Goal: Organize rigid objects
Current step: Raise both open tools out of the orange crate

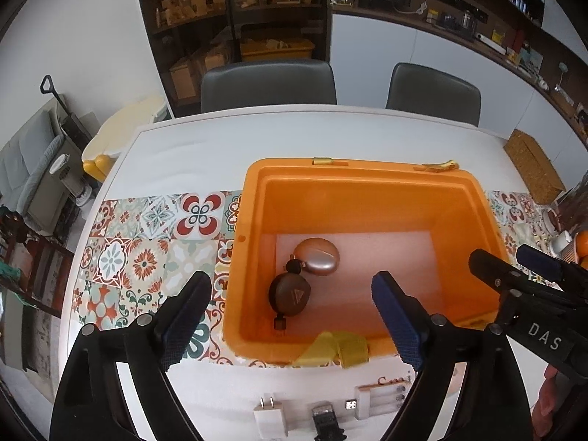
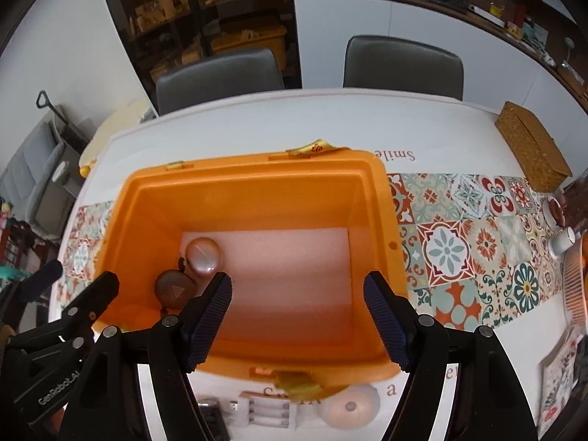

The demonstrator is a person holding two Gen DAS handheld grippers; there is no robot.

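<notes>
While both grippers hover apart, the silver mouse (image 1: 318, 256) lies below in the orange bin (image 1: 367, 180).

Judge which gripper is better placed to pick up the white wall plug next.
Left, probably. The white wall plug lies beneath the open left gripper; the right wrist view doesn't show it.
</notes>
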